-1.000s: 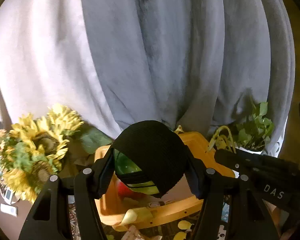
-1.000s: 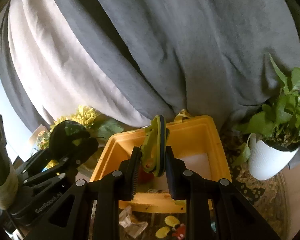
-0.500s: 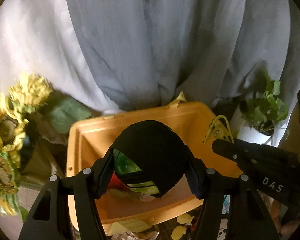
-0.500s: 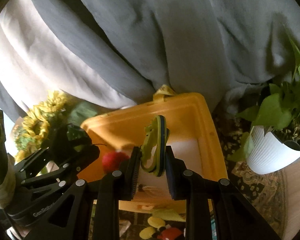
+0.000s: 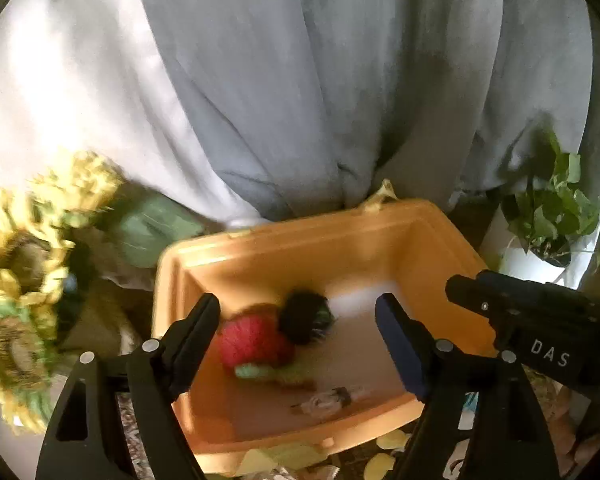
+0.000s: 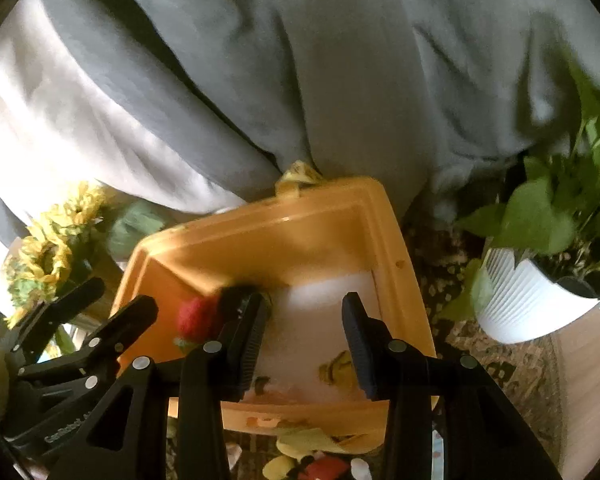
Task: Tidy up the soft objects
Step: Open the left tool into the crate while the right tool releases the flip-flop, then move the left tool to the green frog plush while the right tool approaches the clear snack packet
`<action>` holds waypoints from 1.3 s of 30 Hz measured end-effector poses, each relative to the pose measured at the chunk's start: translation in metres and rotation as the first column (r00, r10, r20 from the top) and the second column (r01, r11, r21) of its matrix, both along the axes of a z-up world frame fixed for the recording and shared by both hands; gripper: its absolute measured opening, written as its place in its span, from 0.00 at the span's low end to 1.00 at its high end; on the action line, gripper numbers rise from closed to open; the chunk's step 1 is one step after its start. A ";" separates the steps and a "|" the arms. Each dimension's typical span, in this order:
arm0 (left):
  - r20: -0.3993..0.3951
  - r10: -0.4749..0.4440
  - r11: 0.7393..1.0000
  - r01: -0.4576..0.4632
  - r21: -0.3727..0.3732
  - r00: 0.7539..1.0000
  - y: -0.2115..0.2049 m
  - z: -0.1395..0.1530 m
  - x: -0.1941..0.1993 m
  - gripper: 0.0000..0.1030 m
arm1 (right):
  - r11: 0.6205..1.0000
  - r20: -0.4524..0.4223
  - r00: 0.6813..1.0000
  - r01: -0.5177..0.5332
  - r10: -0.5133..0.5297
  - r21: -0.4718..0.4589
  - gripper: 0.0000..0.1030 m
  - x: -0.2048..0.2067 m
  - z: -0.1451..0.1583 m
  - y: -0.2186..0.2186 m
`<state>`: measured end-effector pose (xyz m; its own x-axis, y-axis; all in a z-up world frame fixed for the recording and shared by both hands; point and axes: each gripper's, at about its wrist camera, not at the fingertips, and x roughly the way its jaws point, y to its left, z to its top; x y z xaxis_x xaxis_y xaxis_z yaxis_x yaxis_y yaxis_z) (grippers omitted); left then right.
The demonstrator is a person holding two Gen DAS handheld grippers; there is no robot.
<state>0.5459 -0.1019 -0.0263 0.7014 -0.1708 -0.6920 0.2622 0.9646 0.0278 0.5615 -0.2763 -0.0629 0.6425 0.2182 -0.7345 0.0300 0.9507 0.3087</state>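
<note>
An orange plastic bin (image 5: pixel 380 236) (image 6: pixel 364 208) stands in front of a grey curtain. My left gripper (image 5: pixel 298 340) is open and empty above the bin's near half. A black soft toy (image 5: pixel 304 316) with green on it lies in the bin beside a red plush strawberry (image 5: pixel 252 344). My right gripper (image 6: pixel 304 332) is open and empty above the bin. A yellow-green soft toy (image 6: pixel 336 372) lies on the bin floor just left of its right finger. The red strawberry (image 6: pixel 196 318) and black toy (image 6: pixel 234 294) show left of its left finger.
Sunflowers (image 5: pixel 24 264) (image 6: pixel 52 252) stand left of the bin. A potted plant in a white ribbed pot (image 6: pixel 528 304) (image 5: pixel 548 216) stands on its right. Small toys and papers (image 6: pixel 308 456) lie on a patterned rug in front of the bin.
Both grippers have opened over the bin. The black toy fell from the left gripper and the yellow-green toy from the right; both now lie inside.
</note>
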 end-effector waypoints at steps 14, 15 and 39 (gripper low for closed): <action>0.177 0.134 0.991 -0.130 -0.036 0.975 0.054 0.049 -0.066 0.87 | 0.990 0.242 0.965 -0.077 0.104 -0.120 0.65 -0.053 0.062 0.053; 0.182 0.151 0.988 -0.145 -0.044 0.972 0.060 0.051 -0.071 0.87 | 0.988 0.255 0.960 -0.085 0.115 -0.127 0.66 -0.056 0.065 0.058; 0.218 0.304 0.943 -0.326 0.072 0.927 0.143 0.017 -0.158 0.93 | 0.923 0.195 0.912 -0.320 0.361 -0.213 0.69 -0.107 0.032 0.154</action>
<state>0.3877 0.0410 -0.0092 0.8330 0.1476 -0.5332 -0.0765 0.9852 0.1533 0.4544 -0.1223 -0.0306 0.7048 0.3366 -0.6245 -0.3558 0.9293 0.0993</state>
